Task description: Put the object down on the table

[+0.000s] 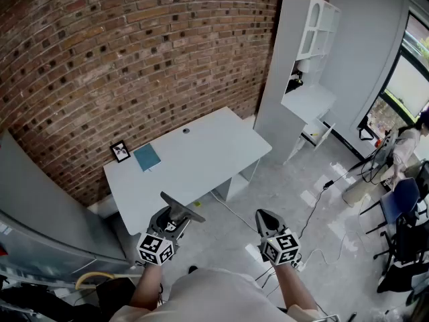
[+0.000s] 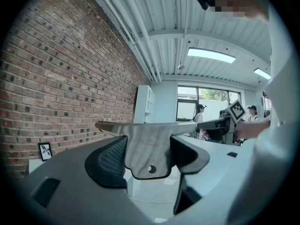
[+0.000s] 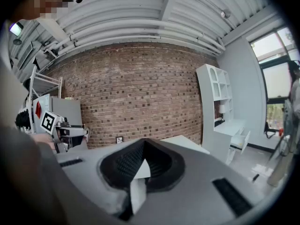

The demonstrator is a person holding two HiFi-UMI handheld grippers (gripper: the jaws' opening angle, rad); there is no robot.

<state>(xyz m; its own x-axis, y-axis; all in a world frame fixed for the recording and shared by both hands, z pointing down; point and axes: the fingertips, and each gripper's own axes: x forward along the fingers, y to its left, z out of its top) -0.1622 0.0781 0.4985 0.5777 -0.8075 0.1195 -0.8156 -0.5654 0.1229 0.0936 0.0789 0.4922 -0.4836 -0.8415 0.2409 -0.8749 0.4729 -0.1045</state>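
1. Two pads point(image 2: 110, 158) of the left gripper point(image 2: 147, 156) pinch a flat grey plate point(image 2: 145, 137) by its narrow lower part. Its wide top bar stands clear above the jaws, and a small hole shows near its bottom edge.
2. That plate is off the table point(image 1: 201, 154), held in the air by the near edge.
3. Beside it, the right gripper point(image 3: 143, 165) has its jaws pressed together with nothing between them.
4. On the table's left end, near the brick wall point(image 1: 134, 52), lie a picture frame point(image 1: 120, 151) and a teal book point(image 1: 147, 157).
5. To the table's right stands a white shelf point(image 1: 301, 59).
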